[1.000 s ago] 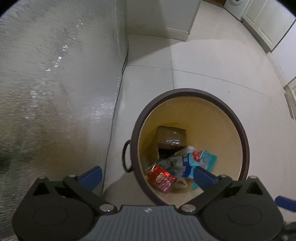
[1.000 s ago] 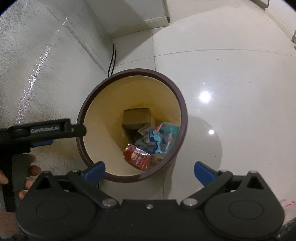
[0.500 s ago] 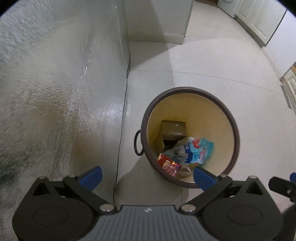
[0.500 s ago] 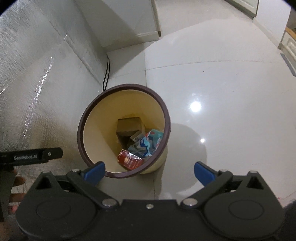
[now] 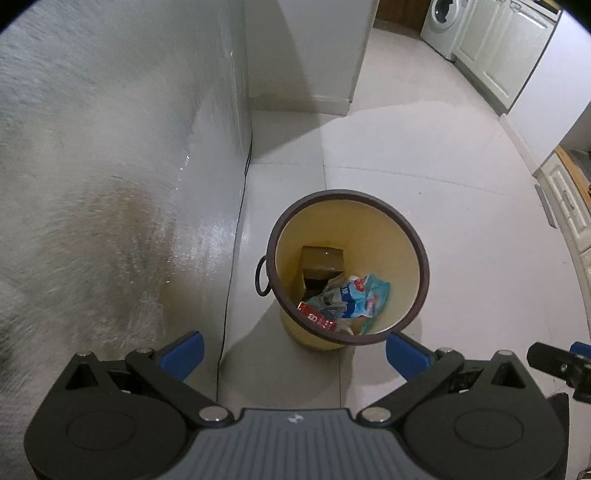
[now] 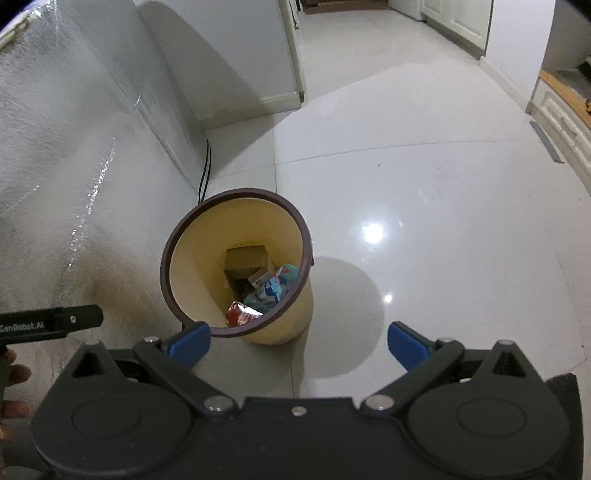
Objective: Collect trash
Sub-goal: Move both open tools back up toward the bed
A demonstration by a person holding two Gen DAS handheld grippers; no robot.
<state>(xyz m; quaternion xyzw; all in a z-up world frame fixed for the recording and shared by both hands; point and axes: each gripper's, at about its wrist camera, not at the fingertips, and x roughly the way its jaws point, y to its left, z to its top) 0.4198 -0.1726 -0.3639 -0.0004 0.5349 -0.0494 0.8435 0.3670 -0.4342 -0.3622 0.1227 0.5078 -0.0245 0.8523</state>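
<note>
A yellow bin with a dark brown rim (image 5: 388,236) stands on the white tiled floor, also in the right wrist view (image 6: 195,254). Inside lie a brown cardboard box (image 5: 322,258), a blue-and-white wrapper (image 5: 354,297) and a red packet (image 5: 314,317); they also show in the right wrist view as box (image 6: 246,258), wrapper (image 6: 271,290) and packet (image 6: 240,315). My left gripper (image 5: 295,350) is open and empty, well above and in front of the bin. My right gripper (image 6: 299,343) is open and empty, likewise above it.
A silver textured appliance wall (image 5: 110,166) rises at the left, with a black cable (image 5: 236,236) running down beside it. White cabinets (image 5: 498,55) and a washing machine (image 5: 443,26) stand at the far right. The other gripper's bar (image 6: 51,323) shows at the left.
Both grippers have risen and drawn back from the bin, which now looks smaller and farther away. More of the room has come into view. The trash inside has not moved.
</note>
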